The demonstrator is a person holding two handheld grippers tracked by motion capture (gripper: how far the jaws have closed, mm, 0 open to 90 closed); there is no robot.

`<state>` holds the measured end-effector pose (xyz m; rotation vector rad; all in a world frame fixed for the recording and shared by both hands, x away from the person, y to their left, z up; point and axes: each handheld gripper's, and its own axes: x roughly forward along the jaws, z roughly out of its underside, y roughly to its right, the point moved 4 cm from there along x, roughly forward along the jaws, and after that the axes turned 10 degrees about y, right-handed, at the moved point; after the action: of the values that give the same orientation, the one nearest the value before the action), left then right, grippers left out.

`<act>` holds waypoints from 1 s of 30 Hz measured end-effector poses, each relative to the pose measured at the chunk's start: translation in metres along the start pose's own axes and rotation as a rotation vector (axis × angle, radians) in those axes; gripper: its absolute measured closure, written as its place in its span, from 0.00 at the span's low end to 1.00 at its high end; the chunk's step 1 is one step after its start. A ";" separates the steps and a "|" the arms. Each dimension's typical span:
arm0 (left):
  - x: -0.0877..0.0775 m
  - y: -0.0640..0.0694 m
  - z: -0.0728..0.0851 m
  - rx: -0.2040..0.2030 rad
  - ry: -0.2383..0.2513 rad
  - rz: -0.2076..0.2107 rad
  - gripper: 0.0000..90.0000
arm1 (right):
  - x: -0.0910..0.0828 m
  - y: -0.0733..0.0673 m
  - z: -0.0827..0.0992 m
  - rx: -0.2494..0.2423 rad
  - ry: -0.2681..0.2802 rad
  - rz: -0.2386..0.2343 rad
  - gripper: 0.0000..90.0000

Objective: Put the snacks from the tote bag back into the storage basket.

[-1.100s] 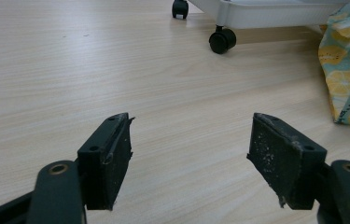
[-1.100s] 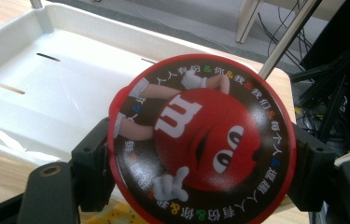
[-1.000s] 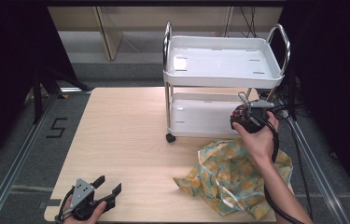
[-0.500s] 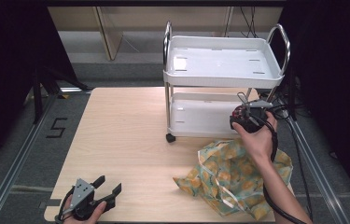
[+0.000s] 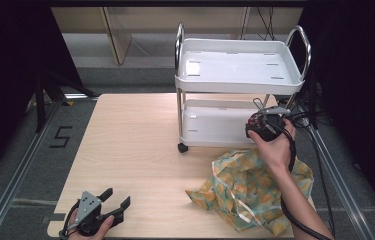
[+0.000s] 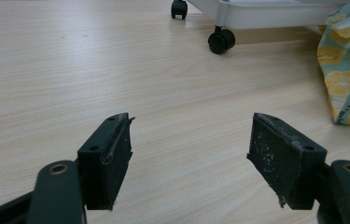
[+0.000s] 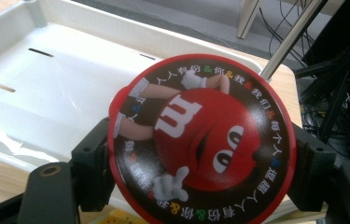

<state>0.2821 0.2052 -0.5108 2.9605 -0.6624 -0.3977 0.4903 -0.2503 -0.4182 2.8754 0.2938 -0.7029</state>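
Showing pale wood table (image 5: pixel 135 145), white cart (image 5: pixel 235 70)

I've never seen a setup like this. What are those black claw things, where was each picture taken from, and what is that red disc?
No robot arm here: a person holds a two-jaw gripper in each hand. One picture comes from a fixed camera above the wooden table; the other two come from cameras riding on the grippers, looking along their black jaws. The left gripper rests low near the table's front edge, jaws apart, holding nothing. The right gripper is clamped on a round red tin printed with a red candy character, held in front of the white two-shelf cart that stands on the table. A yellow-and-teal patterned cloth bag lies crumpled beside the cart.
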 end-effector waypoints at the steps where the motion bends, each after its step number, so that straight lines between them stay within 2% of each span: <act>1: 0.000 0.000 0.000 0.000 0.000 0.000 0.32 | 0.000 0.000 0.000 0.000 0.000 0.000 0.30; 2: 0.000 0.000 0.000 0.000 -0.001 0.000 0.32 | 0.004 0.001 0.000 -0.017 0.031 0.018 0.30; 4: 0.000 0.000 0.000 0.001 -0.003 -0.004 0.32 | 0.003 0.001 0.001 -0.018 0.008 0.011 0.30; 5: 0.000 0.000 0.000 0.001 -0.004 -0.005 0.32 | 0.003 0.000 0.001 -0.009 0.004 0.019 0.30; 9: 0.000 0.001 0.000 -0.008 0.000 -0.007 0.32 | 0.003 -0.002 0.001 0.002 0.000 -0.005 0.30; 11: 0.000 -0.001 0.000 -0.002 0.001 -0.001 0.32 | 0.004 0.001 0.001 -0.027 0.007 0.001 0.30; 15: 0.000 -0.001 0.000 -0.004 0.008 0.004 0.32 | 0.006 0.000 0.003 -0.006 -0.004 0.007 0.30; 17: 0.000 0.000 0.000 -0.003 0.001 0.000 0.32 | 0.008 0.001 0.004 -0.023 -0.003 0.003 0.30; 18: 0.000 0.000 0.000 -0.003 0.002 0.000 0.32 | 0.008 -0.001 0.004 -0.009 -0.009 0.006 0.30; 24: 0.000 0.000 0.000 -0.002 0.003 0.002 0.32 | 0.010 -0.001 0.003 0.000 -0.014 0.011 0.30; 25: 0.000 0.000 0.000 -0.003 0.004 0.001 0.32 | 0.009 -0.003 0.003 0.023 -0.034 0.016 0.30; 26: 0.000 0.000 0.000 -0.002 0.001 0.000 0.32 | 0.011 -0.001 0.002 -0.017 -0.008 0.004 0.30; 30: 0.000 0.000 0.000 -0.002 0.003 0.001 0.32 | 0.012 -0.002 0.002 -0.012 -0.014 0.010 0.30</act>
<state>0.2824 0.2053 -0.5108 2.9576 -0.6631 -0.3943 0.4999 -0.2471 -0.4258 2.8575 0.2801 -0.7173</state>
